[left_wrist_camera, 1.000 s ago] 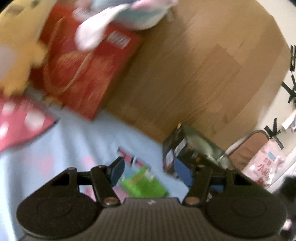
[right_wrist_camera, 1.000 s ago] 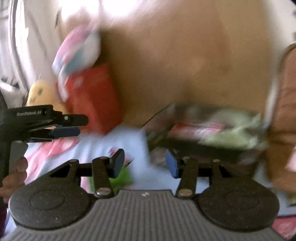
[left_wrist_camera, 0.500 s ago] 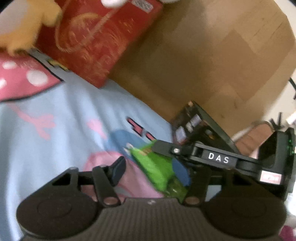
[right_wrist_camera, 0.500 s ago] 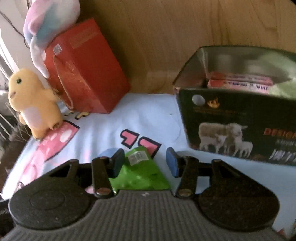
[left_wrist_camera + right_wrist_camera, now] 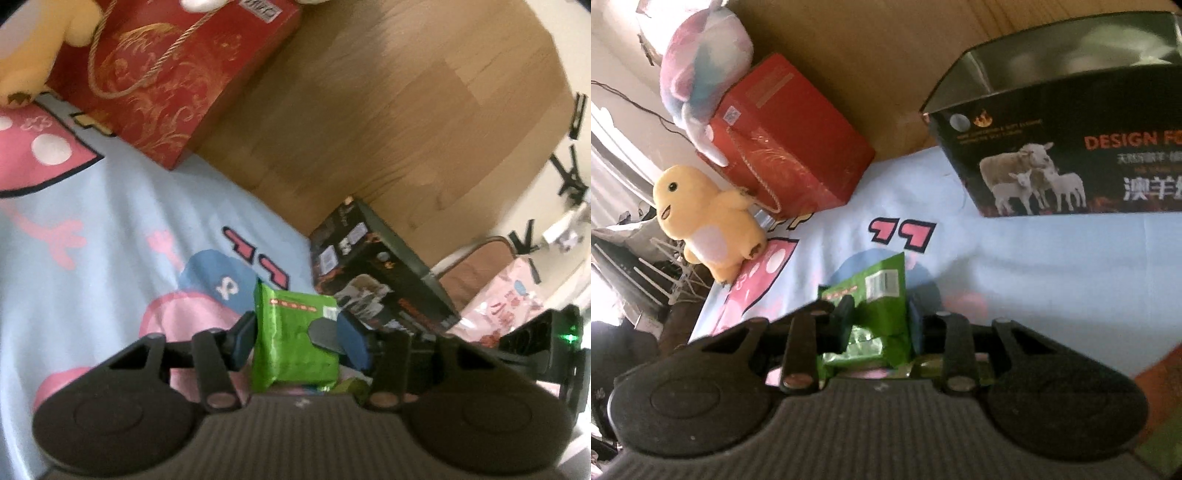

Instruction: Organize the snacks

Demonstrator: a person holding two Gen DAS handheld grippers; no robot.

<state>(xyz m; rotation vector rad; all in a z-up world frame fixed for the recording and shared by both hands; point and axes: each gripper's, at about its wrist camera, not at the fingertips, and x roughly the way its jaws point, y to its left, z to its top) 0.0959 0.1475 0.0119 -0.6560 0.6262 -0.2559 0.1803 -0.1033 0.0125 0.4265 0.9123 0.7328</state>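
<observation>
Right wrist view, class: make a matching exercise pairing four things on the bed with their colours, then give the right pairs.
Things:
1. snack packet
2. gift bag
3. duck toy
4. sheep box

Colours:
A. yellow
B. black
C. green
D. red

Pairs: 1-C, 2-D, 3-A, 4-B

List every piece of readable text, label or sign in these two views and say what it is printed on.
"DESIGN F", cut off by the frame edge: orange letters on the black sheep box.
"澳羊", cut off: white characters on the same box; its smaller lines are too small to read.
"小": red character on the pink bag; the rest is blurred.
Green snack packet: barcode and a red strip, unreadable.
Red gift box: white sticker, unreadable.
</observation>
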